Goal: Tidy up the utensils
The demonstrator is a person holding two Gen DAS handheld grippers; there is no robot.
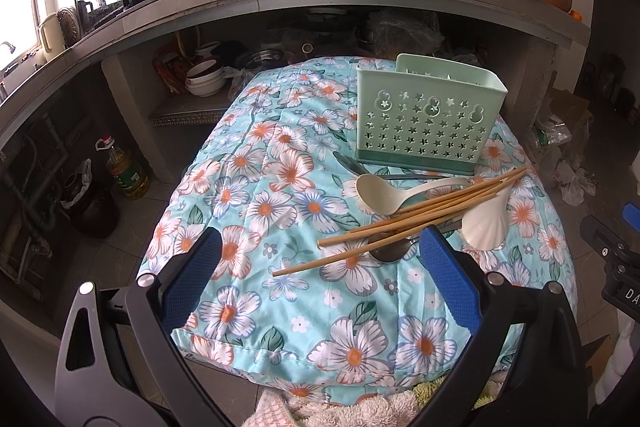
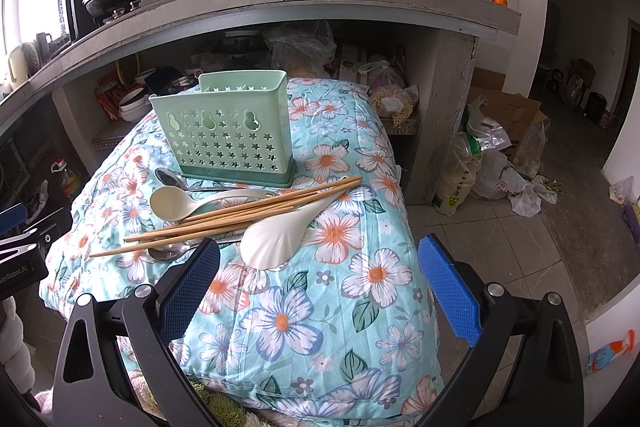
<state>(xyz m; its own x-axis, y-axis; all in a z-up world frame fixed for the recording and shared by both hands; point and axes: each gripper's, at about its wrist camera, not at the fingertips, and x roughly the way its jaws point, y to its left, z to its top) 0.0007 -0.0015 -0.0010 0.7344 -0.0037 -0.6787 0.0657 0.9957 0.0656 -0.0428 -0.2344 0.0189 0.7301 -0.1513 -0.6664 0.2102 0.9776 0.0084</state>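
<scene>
Floral cloth (image 1: 260, 195) covered the desk. At frame centre, chopsticks (image 1: 416, 215), spoons (image 1: 380, 193) and a ladle (image 2: 276, 231) lay heaped before the seemingly empty green holder (image 1: 424, 123). Left claw (image 1: 320, 267) and right claw (image 2: 320, 275) both gaped, holding nothing; sorting looked unstarted.

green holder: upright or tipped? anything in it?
Upright: the mint-green perforated plastic utensil holder stands on its base on the floral quilt. Nothing shows above its rim; inside hidden.

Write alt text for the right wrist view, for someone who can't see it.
The open right gripper hovers over a floral quilt, near a pile of chopsticks and spoons. A green utensil holder stands upright behind the pile.
</scene>
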